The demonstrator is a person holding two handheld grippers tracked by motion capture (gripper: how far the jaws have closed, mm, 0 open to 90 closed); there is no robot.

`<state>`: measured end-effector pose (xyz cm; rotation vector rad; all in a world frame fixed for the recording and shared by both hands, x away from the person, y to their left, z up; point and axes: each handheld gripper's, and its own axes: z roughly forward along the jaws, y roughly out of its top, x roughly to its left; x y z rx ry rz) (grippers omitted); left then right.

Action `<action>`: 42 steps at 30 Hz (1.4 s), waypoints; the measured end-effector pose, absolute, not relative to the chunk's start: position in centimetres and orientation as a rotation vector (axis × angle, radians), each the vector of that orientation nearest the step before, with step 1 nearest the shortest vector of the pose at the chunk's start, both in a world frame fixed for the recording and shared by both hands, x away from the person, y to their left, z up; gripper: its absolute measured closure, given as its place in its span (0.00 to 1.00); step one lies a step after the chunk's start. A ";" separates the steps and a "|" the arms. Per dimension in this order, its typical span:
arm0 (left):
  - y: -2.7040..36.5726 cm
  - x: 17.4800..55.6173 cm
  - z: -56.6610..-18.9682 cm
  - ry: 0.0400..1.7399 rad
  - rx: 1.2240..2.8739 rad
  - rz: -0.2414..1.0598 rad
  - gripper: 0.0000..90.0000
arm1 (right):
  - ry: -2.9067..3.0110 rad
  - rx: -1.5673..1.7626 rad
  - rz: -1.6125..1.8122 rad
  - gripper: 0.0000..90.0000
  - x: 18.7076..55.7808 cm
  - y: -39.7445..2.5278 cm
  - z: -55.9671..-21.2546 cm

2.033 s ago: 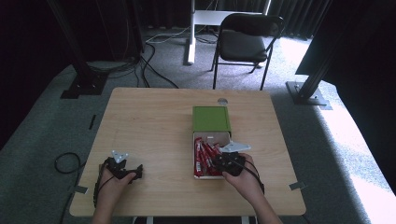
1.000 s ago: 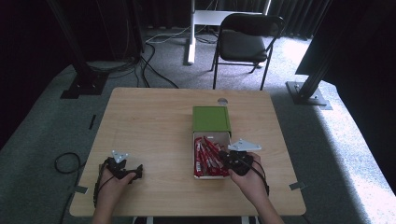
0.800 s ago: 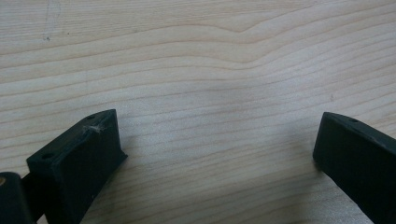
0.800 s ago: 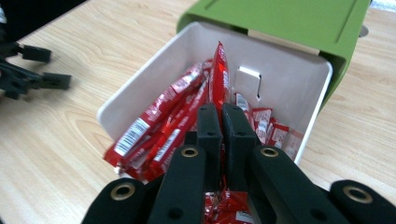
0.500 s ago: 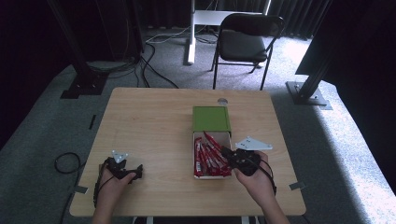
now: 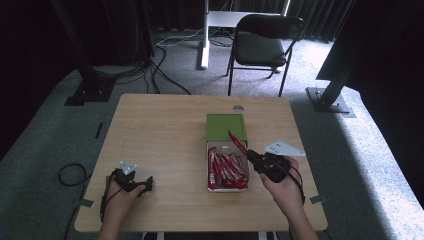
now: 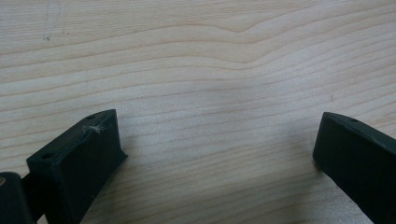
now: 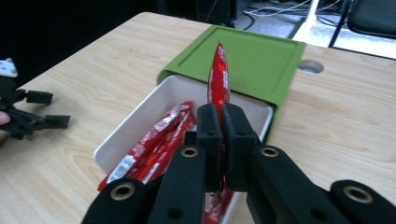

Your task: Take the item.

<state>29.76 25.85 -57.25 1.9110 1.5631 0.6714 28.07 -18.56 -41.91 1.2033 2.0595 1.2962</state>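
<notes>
Since a second ago you have drawn your right tool (image 6: 251, 155) back from the box (image 6: 212, 186), lifting one red packet (image 8: 218, 79) clamped between its closed jaws above the others. Your left tool (image 6: 145, 186) rests wide open, empty, on the bench (image 6: 160, 130).

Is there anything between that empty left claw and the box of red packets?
Nothing visible. The left gripper sits open on the table, and bare wood runs from it to the white box of red packets. The right gripper, beyond the box, is shut on one red packet.
</notes>
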 end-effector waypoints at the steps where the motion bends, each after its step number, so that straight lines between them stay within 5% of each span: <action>1: 25.9 29.8 -57.2 1.563 1.911 0.671 0.02 | 2.055 1.207 1.297 0.96 28.1 -18.7 -41.9; 42: 25.9 29.8 -57.3 1.563 1.911 0.672 0.02 | 1.748 1.451 1.169 0.96 29.7 -28.7 -46.2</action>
